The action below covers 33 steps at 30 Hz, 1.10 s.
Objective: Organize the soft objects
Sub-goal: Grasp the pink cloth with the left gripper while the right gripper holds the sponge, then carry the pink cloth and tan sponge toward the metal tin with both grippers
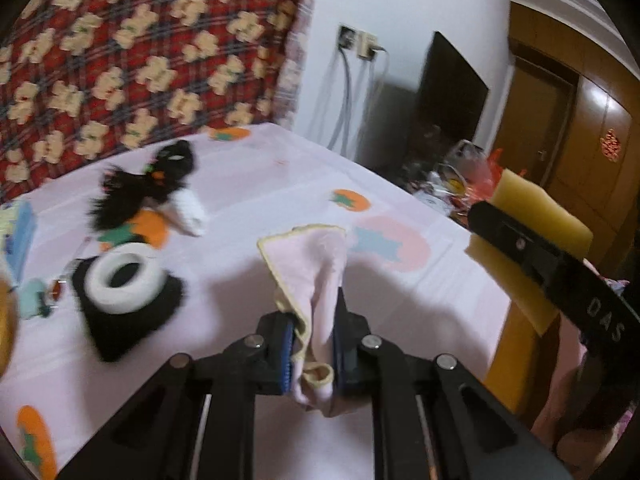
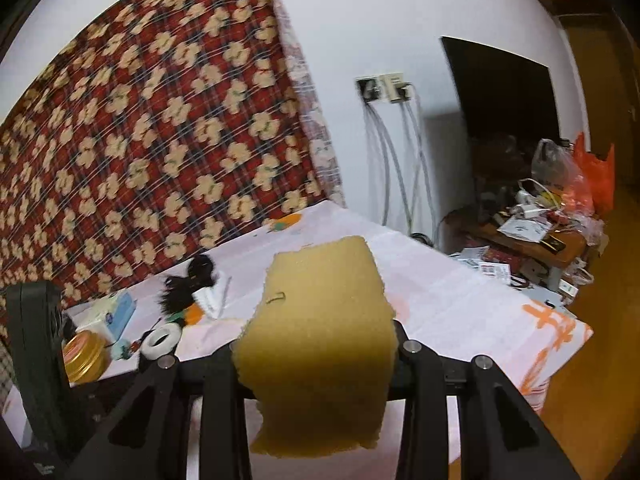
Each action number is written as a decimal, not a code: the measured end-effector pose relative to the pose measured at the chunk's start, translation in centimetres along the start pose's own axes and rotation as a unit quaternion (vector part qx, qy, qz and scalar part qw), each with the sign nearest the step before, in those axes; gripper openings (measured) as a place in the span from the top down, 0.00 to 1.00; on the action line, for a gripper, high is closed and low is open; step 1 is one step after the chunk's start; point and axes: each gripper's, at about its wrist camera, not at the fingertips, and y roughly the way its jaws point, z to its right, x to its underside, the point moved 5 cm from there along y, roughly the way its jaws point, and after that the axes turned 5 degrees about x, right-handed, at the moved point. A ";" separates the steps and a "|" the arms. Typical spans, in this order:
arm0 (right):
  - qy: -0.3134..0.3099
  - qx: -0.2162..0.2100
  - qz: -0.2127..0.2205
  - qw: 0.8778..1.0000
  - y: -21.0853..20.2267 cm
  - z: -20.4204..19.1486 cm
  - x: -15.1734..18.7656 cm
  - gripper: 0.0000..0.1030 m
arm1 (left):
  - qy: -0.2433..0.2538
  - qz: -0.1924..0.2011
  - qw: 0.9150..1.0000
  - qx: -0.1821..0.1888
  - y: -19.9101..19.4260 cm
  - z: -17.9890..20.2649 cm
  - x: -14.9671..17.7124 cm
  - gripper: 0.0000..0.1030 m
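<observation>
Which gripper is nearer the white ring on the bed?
Left. The left gripper, shut on the pink cloth, is beside the white ring; the right gripper, holding the yellow sponge, is farther off.

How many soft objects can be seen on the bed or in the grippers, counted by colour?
Pink: 1, the pink cloth with yellow trim, held in the left gripper
Yellow: 1, the yellow foam sponge, held in the right gripper
Black: 2, the black furry toy and the black-and-white plush ring
Total: 4

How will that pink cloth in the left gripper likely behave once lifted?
Probably floppy: the pink cloth already folds and sags between the left gripper. Likely light, since a thin pinch holds it. It may slip, as only one bunched edge is clamped.
</observation>
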 end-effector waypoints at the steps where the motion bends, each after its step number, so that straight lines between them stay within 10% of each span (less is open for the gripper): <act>1: -0.004 -0.005 -0.002 1.000 0.0 -0.7 0.1 0.62 | 0.000 0.002 1.000 -0.009 -0.3 -0.4 0.0 0.87; 33: -0.094 -0.102 -0.032 0.990 -2.0 -15.8 4.2 0.62 | -0.042 0.073 0.992 -0.091 -10.7 -8.9 3.2 0.87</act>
